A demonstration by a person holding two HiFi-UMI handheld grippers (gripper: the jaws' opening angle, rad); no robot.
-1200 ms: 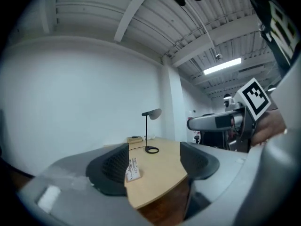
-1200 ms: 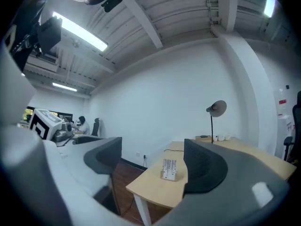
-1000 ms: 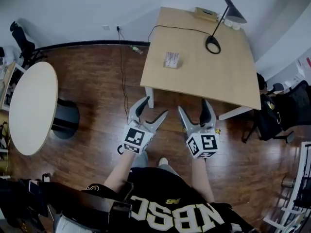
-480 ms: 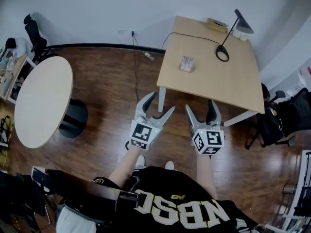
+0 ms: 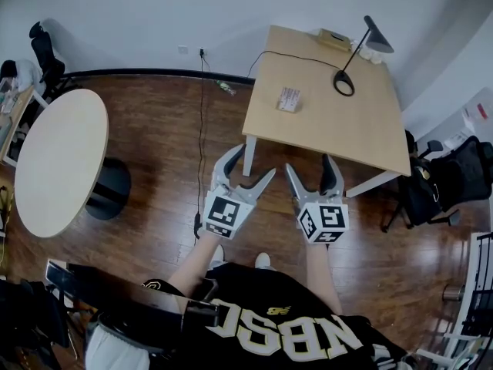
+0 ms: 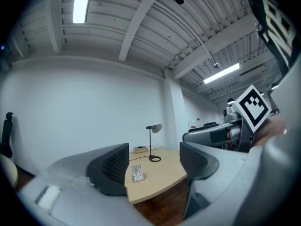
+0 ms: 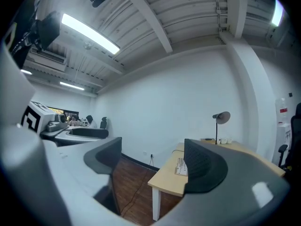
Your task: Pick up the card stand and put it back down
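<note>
The card stand (image 5: 289, 99) is a small white holder with printed cards, standing near the left edge of the light wooden table (image 5: 347, 133). It also shows in the left gripper view as the card stand (image 6: 137, 173), and in the right gripper view as the card stand (image 7: 180, 166). Both grippers hang over the wooden floor, short of the table's near edge. My left gripper (image 5: 251, 164) is open and holds nothing. My right gripper (image 5: 308, 165) stands with its jaws apart and nothing between them.
A black desk lamp (image 5: 350, 52) and a small box (image 5: 333, 37) sit at the table's far end, with a cable (image 5: 202, 114) running down to the floor. A round white table (image 5: 54, 160) stands at the left. A black chair (image 5: 454, 177) is at the right.
The head view has swayed a little, so the table shifts in the picture. Both grippers keep the same pose in front of the table, with the jaws unchanged.
</note>
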